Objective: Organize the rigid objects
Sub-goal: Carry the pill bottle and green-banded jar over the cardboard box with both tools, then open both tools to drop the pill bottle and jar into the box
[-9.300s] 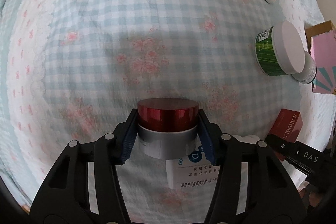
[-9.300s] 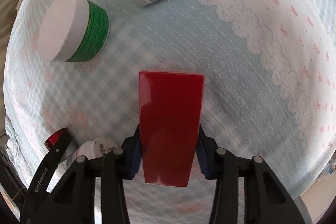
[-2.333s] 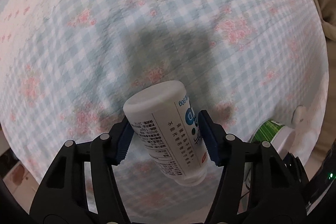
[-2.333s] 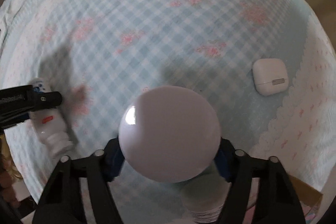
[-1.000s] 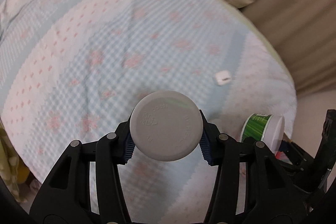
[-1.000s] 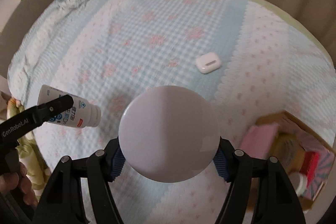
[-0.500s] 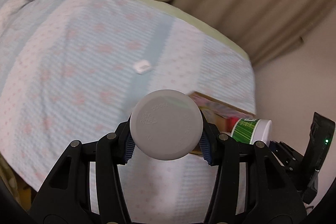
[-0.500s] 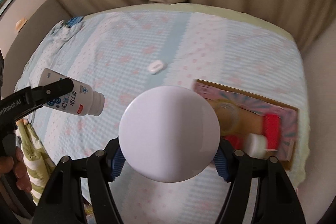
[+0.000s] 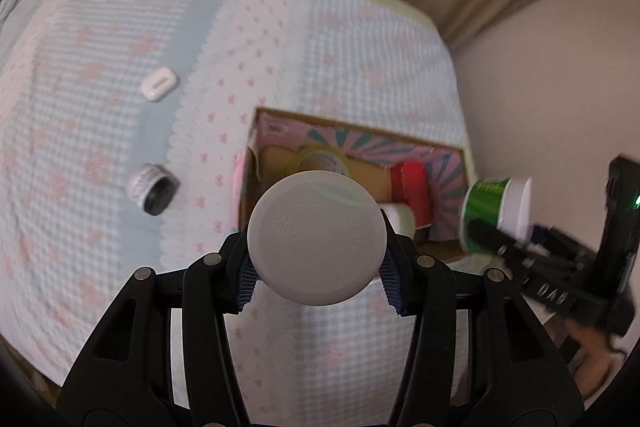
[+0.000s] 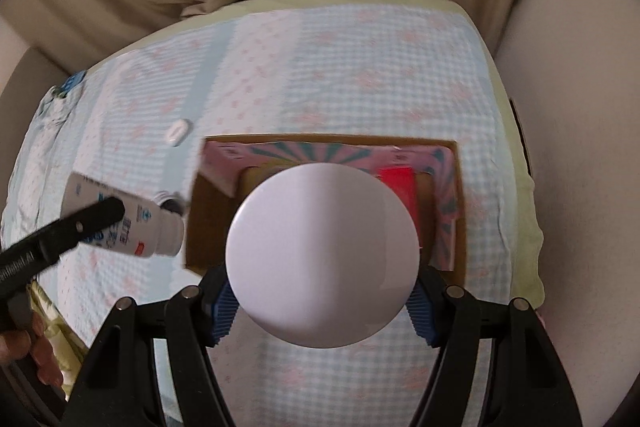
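Observation:
My left gripper (image 9: 316, 275) is shut on a white bottle (image 9: 317, 237), whose round base faces the camera; it also shows in the right wrist view (image 10: 120, 223). My right gripper (image 10: 322, 305) is shut on a green jar with a white lid (image 10: 322, 261), also seen in the left wrist view (image 9: 494, 211). Both are held in the air above the near side of a cardboard box (image 9: 256, 125) with a pink and teal lining. The box holds a red box (image 9: 412, 187), a clear-lidded jar (image 9: 320, 157) and a white-capped item (image 9: 400, 219).
A black-capped white jar (image 9: 154, 189) lies on its side on the checked bedspread, left of the box. A white earbud case (image 9: 160, 83) lies farther back. Curtains and a wall stand behind and right of the bed.
Both grippers have swung with their loads from over the open bedspread to over the box, which now sits right in front of them. The black-capped jar has come into the left view.

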